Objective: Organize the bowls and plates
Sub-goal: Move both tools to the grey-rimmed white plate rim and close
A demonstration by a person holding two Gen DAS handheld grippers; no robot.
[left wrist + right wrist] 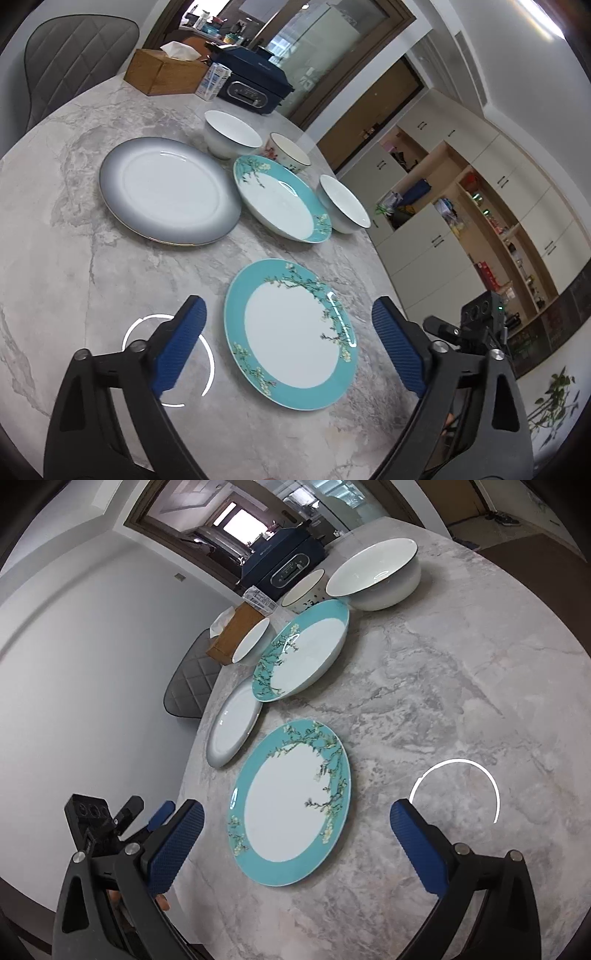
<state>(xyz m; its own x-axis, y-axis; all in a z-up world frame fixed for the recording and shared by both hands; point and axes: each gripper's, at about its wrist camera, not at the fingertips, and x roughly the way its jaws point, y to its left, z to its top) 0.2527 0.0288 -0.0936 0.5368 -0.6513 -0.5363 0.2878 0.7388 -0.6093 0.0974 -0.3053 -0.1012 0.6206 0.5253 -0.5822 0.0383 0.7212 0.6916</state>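
Note:
A flat teal floral plate [291, 334] [291, 805] lies nearest on the marble table [55, 258]. Behind it are a deep teal floral plate [282, 199] [303, 651], a large grey-rimmed plate [168, 190] [234, 729], two white bowls [231, 134] [343, 205] and a small patterned bowl [288, 151]. The right wrist view shows the same bowls: a large one [375, 576], a tilted-looking one [253, 642] and the patterned one [304, 590]. My left gripper [291, 347] is open, fingers either side of the near plate. My right gripper [295, 845] is open, likewise above it.
A wooden tissue box [162, 72], a small carton [212, 81] and a dark blue appliance [255, 85] stand at the table's far edge. A grey chair [70, 59] is behind the table. Cabinets and shelves [461, 184] fill the right side.

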